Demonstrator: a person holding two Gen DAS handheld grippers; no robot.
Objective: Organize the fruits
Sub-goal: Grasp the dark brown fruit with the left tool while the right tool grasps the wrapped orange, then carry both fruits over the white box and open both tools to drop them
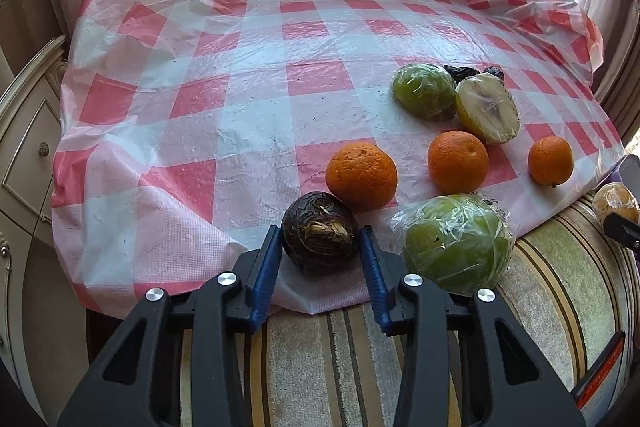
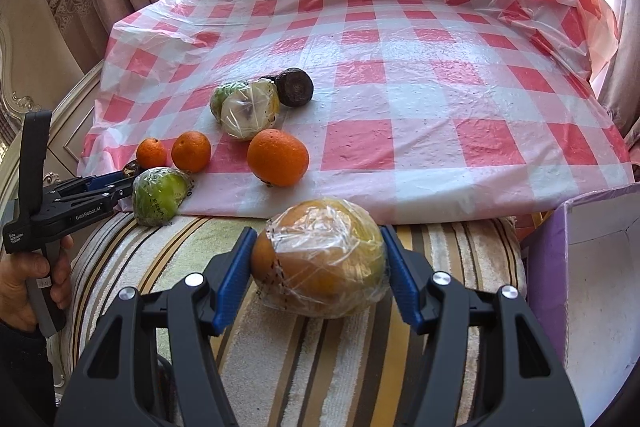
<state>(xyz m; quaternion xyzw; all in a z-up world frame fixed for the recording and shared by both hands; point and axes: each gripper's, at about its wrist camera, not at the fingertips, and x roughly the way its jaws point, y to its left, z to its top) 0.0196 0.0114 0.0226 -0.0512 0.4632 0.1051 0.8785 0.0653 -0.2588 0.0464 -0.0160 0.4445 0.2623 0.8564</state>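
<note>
**Both tongs clenched on fruit at the near edge**

Three oranges on the checked plastic sheet (image 1: 256, 39): one (image 1: 361, 175) nearest the left gripper, a second (image 1: 458, 161) to its right, a smaller third (image 1: 550, 160) further right. Three green or pale fruits in cling film: a green one (image 1: 458, 245) at the sheet's near edge, partly over the striped cushion (image 1: 560, 267); another green one (image 1: 424, 91) further back, touching a cut half (image 1: 488, 109) with its pale face up. Two small dark bits behind that pair in the left wrist view, too small to identify; a dark round fruit (image 2: 295, 87) there in the right wrist view.

Left gripper (image 1: 320, 239): nearly closed, blue pads against both sides of a dark brown round fruit (image 1: 319, 231) at the near edge of the sheet, just in front of the nearest orange.

Right gripper (image 2: 318, 259): about half open, clamped on a wrapped orange-yellow fruit (image 2: 322, 259) above the striped cushion, both pads touching its sides. To its right, an open white box with purple walls (image 2: 548, 259). At the left of that view, a hand (image 2: 28, 291) gripping the left tool's handle.
</note>
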